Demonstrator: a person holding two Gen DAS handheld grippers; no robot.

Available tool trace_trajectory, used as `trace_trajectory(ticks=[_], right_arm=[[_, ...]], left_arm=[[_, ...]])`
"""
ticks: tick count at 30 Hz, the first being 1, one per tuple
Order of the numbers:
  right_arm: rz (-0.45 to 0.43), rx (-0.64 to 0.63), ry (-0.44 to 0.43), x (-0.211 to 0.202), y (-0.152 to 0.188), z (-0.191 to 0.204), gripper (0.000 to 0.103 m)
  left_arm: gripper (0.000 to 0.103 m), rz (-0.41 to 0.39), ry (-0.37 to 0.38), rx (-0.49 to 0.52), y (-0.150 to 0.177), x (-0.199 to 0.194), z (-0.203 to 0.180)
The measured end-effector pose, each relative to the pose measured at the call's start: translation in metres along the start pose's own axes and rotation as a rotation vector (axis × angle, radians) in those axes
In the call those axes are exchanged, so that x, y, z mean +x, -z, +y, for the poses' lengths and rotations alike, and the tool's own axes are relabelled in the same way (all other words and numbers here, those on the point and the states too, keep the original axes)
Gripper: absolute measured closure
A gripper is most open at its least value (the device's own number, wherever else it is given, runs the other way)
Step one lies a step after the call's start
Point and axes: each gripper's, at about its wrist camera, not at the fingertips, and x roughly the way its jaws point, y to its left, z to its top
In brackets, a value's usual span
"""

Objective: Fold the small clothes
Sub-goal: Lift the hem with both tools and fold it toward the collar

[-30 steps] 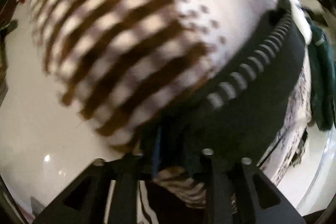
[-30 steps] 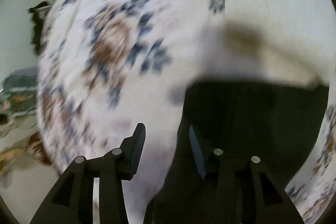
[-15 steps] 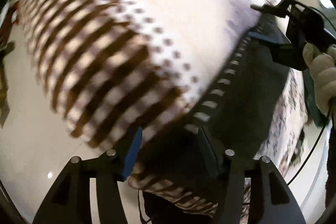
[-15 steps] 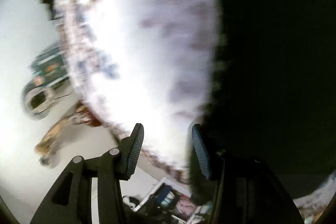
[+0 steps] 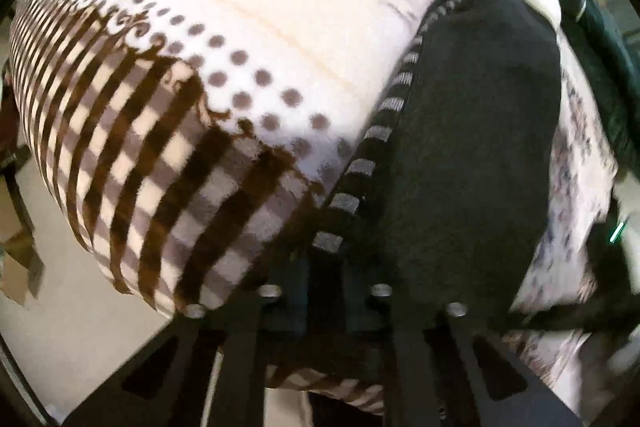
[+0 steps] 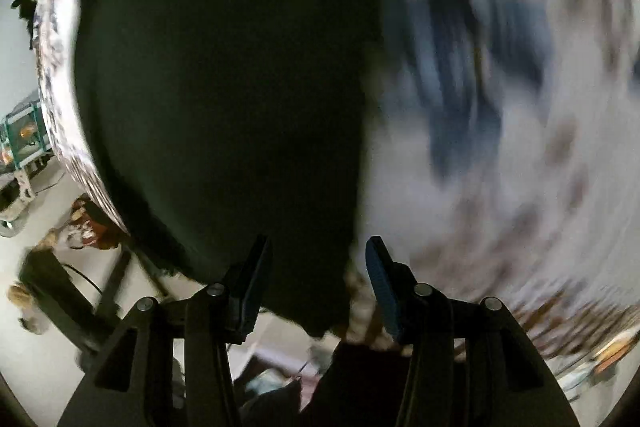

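1. Since half a second ago, the left claw (image 5: 326, 301) has been brought together on the near edge of the dark garment (image 5: 472, 155), where its fingers were then spread; the right claw (image 6: 316, 283) has been swung so that the garment now fills the left of its view.
2. The left claw is pressed onto the dark cloth beside the striped trim (image 5: 372, 135), apparently so that this edge can be carried over for a fold.
3. The right claw is spread wide, with a corner of the dark garment hanging between its fingers but not pinched; whether cloth is touched cannot be told through the blur.
4. The garment is laid flat on the patterned blanket (image 5: 224, 39), which serves as the folding surface.
5. A second green garment (image 5: 600, 39) is left at the blanket's far side, seemingly awaiting its turn.
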Motion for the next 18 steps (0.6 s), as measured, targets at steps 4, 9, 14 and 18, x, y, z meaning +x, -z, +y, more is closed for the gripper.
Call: trace_trajectory(ticks=[4,9,14,18], right_arm=[[-0.059,0.028,-0.087,0.017,0.033,-0.013,0.093],[-0.171,-0.010,-0.053,-0.007,0.075,-0.013,0.095],[-0.206,-0.032,-0.028,-0.022,0.102,-0.027,0.096],[-0.190,-0.056,0.018,-0.010,0.106,-0.026,0.096]], left_arm=[[0.097,-0.014,0.083,-0.063,0.004,-0.016,0.008],[0.097,0.001,0.230,-0.147,0.009,-0.035,0.019],[0.098,0.071,0.377,-0.282,0.008,-0.015,0.036],[0.097,0.154,0.284,-0.303,0.014,0.020,0.062]])
